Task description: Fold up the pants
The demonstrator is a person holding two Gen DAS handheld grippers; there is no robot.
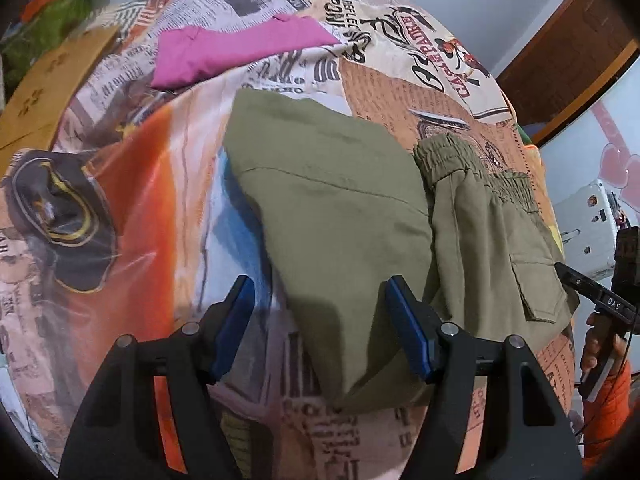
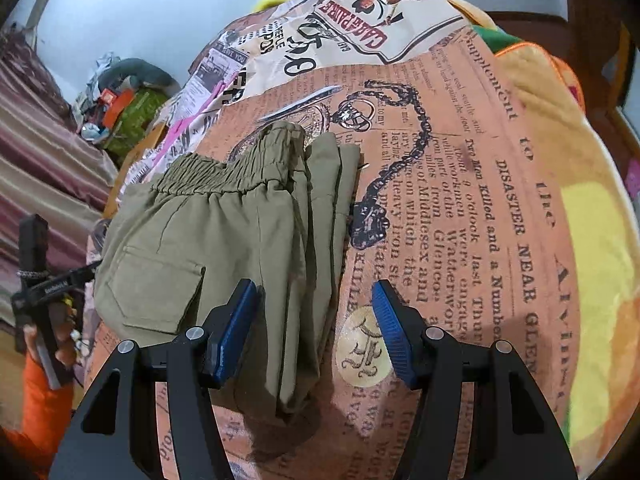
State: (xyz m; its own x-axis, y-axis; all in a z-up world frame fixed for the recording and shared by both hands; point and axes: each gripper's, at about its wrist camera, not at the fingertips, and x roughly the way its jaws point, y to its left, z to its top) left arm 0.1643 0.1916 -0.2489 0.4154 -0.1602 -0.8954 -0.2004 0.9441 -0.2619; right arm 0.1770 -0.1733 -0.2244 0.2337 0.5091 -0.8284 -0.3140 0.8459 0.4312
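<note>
I read left gripper [image 1: 318, 328] jaws spread wide, holding nothing; right gripper [image 2: 316, 334] same. One olive pants [image 1: 332, 204] folded on printed bedspread [image 1: 400, 92], one pink garment [image 1: 240, 48] at 11 o'clock.

Showing on the left gripper [image 1: 320, 320] two matte black wedge-shaped arms, each carrying a ribbed blue pad [image 1: 404, 328] and round silver screw heads behind it. Repeating on the right gripper [image 2: 316, 324]: black arms, blue pads [image 2: 390, 332], silver screws. Peeking beside each: an orange sleeve [image 1: 608, 408], bare fingers [image 2: 64, 320], a black handle lettered white.
</note>
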